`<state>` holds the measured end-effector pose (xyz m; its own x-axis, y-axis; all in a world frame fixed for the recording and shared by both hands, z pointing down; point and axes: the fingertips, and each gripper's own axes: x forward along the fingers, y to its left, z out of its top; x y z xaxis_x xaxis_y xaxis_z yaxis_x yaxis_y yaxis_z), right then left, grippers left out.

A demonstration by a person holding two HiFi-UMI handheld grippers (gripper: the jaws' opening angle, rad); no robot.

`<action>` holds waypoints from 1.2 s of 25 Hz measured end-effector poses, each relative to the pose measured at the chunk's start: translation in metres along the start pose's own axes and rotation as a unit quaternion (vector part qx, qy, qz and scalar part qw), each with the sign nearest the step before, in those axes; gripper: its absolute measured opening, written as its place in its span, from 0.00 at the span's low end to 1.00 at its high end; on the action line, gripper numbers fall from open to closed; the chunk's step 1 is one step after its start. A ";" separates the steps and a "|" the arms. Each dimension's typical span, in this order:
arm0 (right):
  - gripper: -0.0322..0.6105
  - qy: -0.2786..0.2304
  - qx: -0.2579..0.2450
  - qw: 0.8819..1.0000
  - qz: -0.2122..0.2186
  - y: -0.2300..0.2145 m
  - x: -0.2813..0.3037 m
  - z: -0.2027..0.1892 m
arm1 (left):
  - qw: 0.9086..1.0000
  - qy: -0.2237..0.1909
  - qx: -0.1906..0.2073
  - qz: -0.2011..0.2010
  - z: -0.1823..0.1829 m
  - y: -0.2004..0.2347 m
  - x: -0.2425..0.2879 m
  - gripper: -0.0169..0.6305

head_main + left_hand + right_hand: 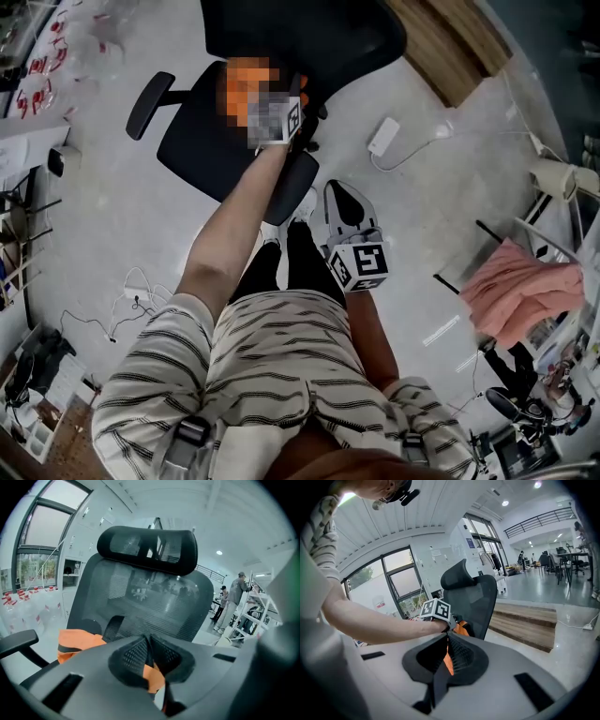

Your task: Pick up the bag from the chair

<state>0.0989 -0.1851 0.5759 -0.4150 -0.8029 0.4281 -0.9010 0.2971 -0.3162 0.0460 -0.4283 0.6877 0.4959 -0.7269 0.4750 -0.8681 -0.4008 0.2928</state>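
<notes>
While bag [77,644] lies on chair [140,597], left claw [147,639] just beside, jaws together

We're wearing a cream short-sleeved shirt [281,366] with dark stripes, black trousers [281,267] and white shoes [270,231]. Left tongs [149,639] and right tongs [447,637]: grey shells, black ribbed pads [461,656], each with a white marker cube [361,265] printed with black squares.

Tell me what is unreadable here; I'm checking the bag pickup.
Left gripper view: the left tongs, shut on orange fabric, hide which part of the bag they pinch.
Head view: a mosaic patch covers the bag.
Right gripper view: the person's arm and marker cube cover most of it.
</notes>
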 end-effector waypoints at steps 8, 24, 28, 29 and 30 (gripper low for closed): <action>0.08 -0.009 -0.010 1.000 0.001 0.009 -0.006 0.006 | 0.999 -0.053 -0.010 -0.006 0.019 0.002 -0.033 0.06; 0.08 -0.028 -0.034 0.999 0.006 0.030 -0.016 0.025 | 0.994 -0.104 0.020 0.011 0.047 0.012 -0.094 0.06; 0.08 -0.038 -0.041 0.998 0.008 0.034 -0.018 0.033 | 0.994 -0.111 0.018 0.018 0.052 0.015 -0.113 0.06; 0.08 -0.040 -0.043 0.998 0.009 0.036 -0.019 0.035 | 0.993 -0.114 0.017 0.019 0.054 0.015 -0.118 0.06; 0.08 -0.042 -0.044 0.998 0.010 0.037 -0.020 0.037 | 0.993 -0.116 0.017 0.020 0.056 0.016 -0.122 0.06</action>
<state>0.0781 -0.1770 0.5244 -0.4243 -0.8357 0.3487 -0.9018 0.3551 -0.2464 -0.0294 -0.3771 0.5884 0.4467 -0.8498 0.2798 -0.8889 -0.3858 0.2472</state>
